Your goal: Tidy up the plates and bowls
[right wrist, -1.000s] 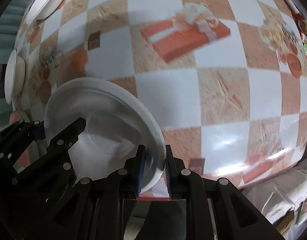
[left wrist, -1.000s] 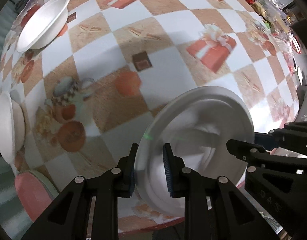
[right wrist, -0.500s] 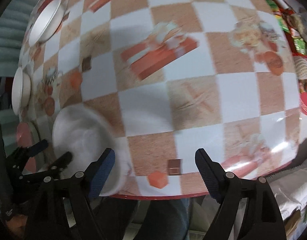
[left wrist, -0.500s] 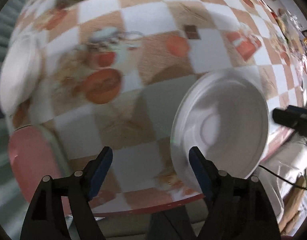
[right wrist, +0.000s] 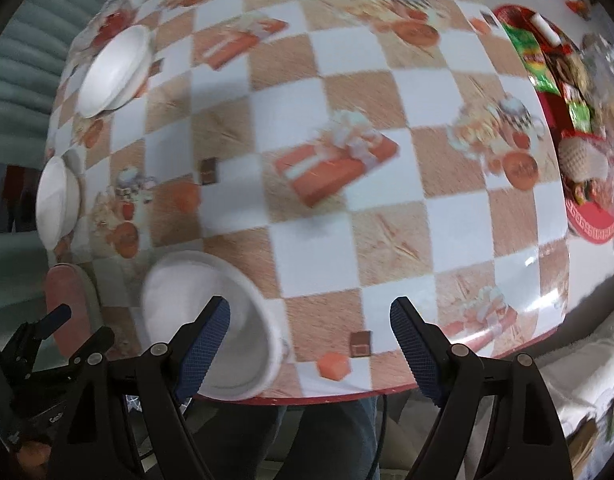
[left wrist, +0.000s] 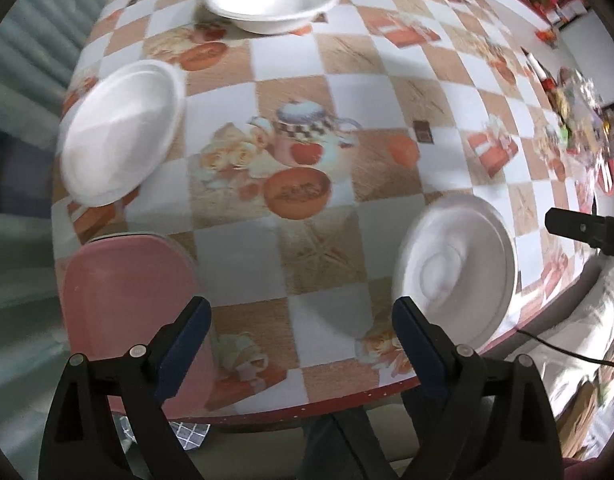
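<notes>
**Foam plates and bowls: light, thin-rimmed, to be taken at the lip**

Left gripper [left wrist: 299, 328] seen with jaws spread wide, nothing held between them; right gripper [right wrist: 309, 336] likewise wide apart and empty; both poised just off the near edge of the table [left wrist: 327, 80]

White plate [left wrist: 455, 268] noted lying flat near the near edge of the table, toward its right side in the left wrist view, its rim close to the edge; the same plate [right wrist: 203, 320] is partly hidden behind the right gripper's left finger in the right wrist view; a second white plate [left wrist: 119, 132] lies by the left edge; a white bowl [left wrist: 273, 0] stands upright toward the far left corner; a pink plate [left wrist: 127, 304] sits at the near left corner, seemingly overhanging the edge

Handling, as judged: the white pieces look like foam or pressed-pulp disposables, so very light, somewhat flexible and easily dented; a hard squeeze could crease or crack a rim; surfaces appear matte, so slipping is less likely than the piece sliding off across the glossy cloth when nudged

Best hold is judged to be the raised rim, one finger above and one below, taken where the rim lies nearest the table edge; the bowl's flared lip should serve the same way; material of the pink plate cannot be told
</notes>
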The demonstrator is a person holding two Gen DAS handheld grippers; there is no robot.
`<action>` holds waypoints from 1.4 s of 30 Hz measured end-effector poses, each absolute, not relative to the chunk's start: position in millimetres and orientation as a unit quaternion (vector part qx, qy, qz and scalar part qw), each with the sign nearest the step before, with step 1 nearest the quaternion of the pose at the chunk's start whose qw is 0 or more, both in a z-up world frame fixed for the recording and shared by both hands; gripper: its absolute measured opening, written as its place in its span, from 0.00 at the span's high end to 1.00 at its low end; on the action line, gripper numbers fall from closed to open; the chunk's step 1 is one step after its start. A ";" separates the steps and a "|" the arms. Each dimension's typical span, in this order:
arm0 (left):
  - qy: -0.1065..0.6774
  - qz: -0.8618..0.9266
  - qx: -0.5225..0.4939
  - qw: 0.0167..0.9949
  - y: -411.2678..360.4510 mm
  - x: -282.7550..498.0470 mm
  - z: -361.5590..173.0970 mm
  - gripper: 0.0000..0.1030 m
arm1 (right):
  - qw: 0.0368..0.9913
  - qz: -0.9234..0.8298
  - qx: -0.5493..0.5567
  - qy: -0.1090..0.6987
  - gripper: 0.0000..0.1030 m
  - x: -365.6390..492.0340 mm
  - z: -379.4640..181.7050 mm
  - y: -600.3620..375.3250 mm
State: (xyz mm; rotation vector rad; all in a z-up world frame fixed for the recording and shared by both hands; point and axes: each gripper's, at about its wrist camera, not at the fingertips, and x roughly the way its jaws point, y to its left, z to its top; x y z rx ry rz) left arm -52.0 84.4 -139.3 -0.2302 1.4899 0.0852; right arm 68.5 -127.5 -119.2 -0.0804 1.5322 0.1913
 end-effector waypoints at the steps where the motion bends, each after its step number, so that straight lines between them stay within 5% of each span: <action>1: 0.674 0.040 -0.110 0.729 100.0 -48.6 -134.1 0.09 | 0.718 0.092 -0.044 0.689 0.19 70.8 -115.2 -120.4; 17: 0.624 0.178 -0.166 0.743 234.2 -9.4 -105.8 0.09 | 0.714 0.192 -0.091 0.667 0.19 111.3 -94.8 6.7; 42: 0.652 0.204 -0.132 0.718 303.4 54.9 -188.1 0.13 | 0.676 0.183 -0.070 0.710 0.19 116.9 -195.1 143.0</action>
